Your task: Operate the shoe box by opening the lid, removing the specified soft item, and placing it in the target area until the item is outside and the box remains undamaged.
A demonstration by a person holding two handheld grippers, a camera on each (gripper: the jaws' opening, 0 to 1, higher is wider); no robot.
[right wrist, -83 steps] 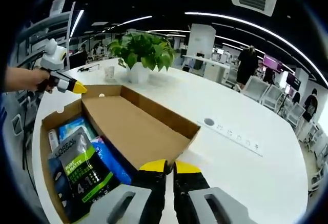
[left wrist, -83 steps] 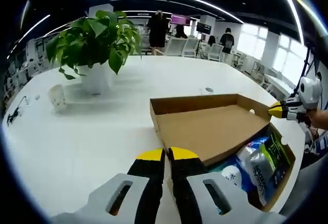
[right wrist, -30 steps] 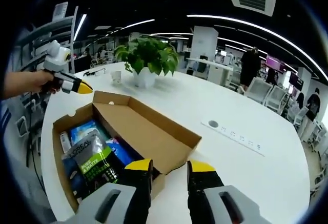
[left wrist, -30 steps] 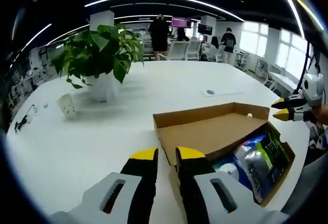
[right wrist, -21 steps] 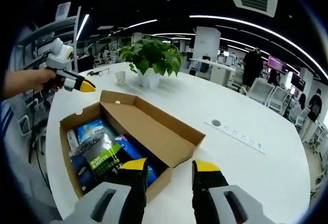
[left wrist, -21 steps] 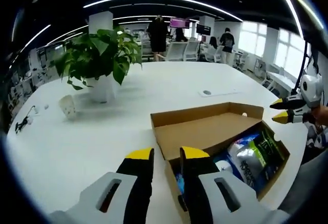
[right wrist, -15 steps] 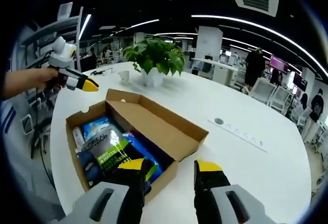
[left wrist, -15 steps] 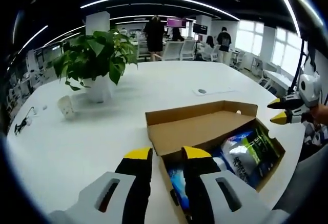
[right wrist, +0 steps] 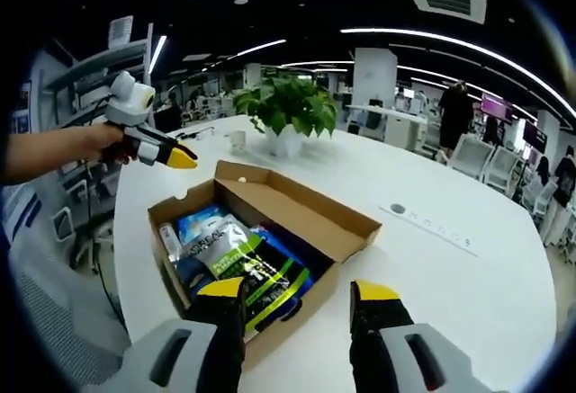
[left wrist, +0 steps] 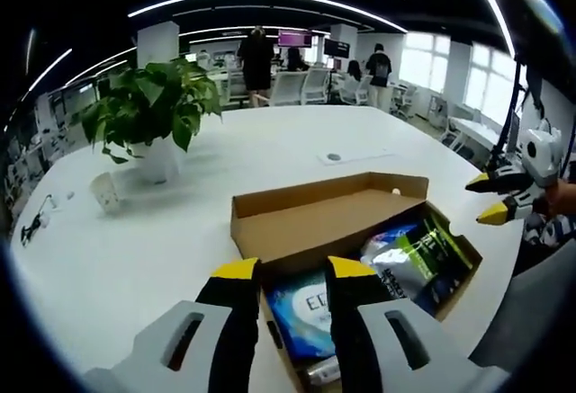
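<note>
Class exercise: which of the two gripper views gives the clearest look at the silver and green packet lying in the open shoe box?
The right gripper view: the silver and green packet lies near the middle, uncovered, in the shoe box. In the left gripper view the packet lies further off to the side, smaller.

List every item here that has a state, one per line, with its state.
Brown cardboard shoe box: open, upright on the white table.
Hinged cardboard lid: raised, folded back.
Silver-and-green soft pouch: inside the box.
Left gripper: open, empty.
Right gripper: open, empty.
Potted green plant: upright.
</note>
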